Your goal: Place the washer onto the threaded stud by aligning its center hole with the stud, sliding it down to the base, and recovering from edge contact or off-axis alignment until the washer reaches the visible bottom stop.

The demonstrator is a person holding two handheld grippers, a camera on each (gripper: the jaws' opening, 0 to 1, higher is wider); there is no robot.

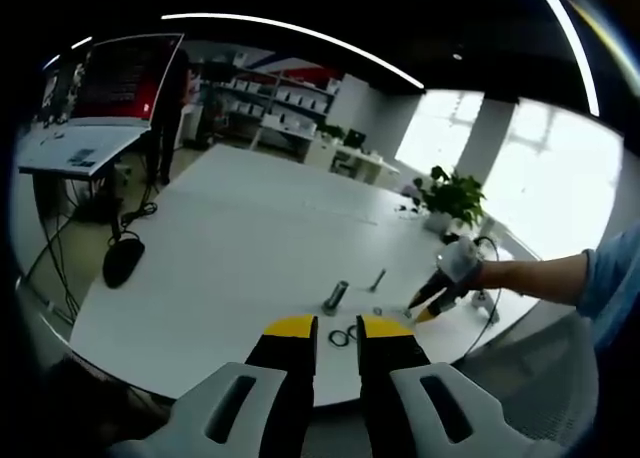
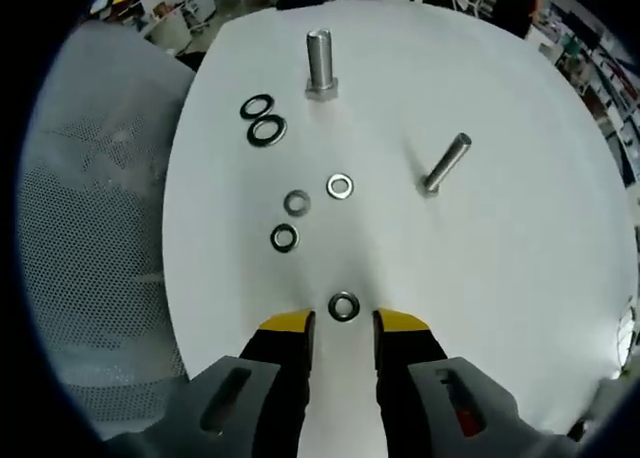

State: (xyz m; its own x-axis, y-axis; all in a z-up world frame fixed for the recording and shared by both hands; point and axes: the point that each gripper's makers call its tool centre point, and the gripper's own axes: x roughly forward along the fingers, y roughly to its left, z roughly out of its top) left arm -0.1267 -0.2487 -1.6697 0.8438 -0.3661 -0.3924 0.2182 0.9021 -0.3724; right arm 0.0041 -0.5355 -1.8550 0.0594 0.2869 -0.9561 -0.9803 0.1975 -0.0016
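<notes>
My right tool [image 2: 343, 325] hangs open over a washer [image 2: 343, 306] lying flat on the tabletop [image 2: 500, 278], low centre of frame. Nothing is threaded yet: the upright stud [image 2: 320, 66] at top stands bare. My left tool [image 1: 338, 330] is open, empty.

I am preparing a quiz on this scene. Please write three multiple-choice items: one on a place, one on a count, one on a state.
1. Where does the nearest washer lie?
A. just ahead of the right gripper jaws
B. on the upright stud
C. on the chair

2. How many threaded studs stand on the white table?
A. one
B. two
C. four

3. How are the right gripper's jaws?
A. shut on a washer
B. open, holding nothing
C. shut on a stud

Answers: 1 A, it rests on the table before the jaw tips. 2 B, upright stud and leaning stud. 3 B, a gap shows between them.
</notes>
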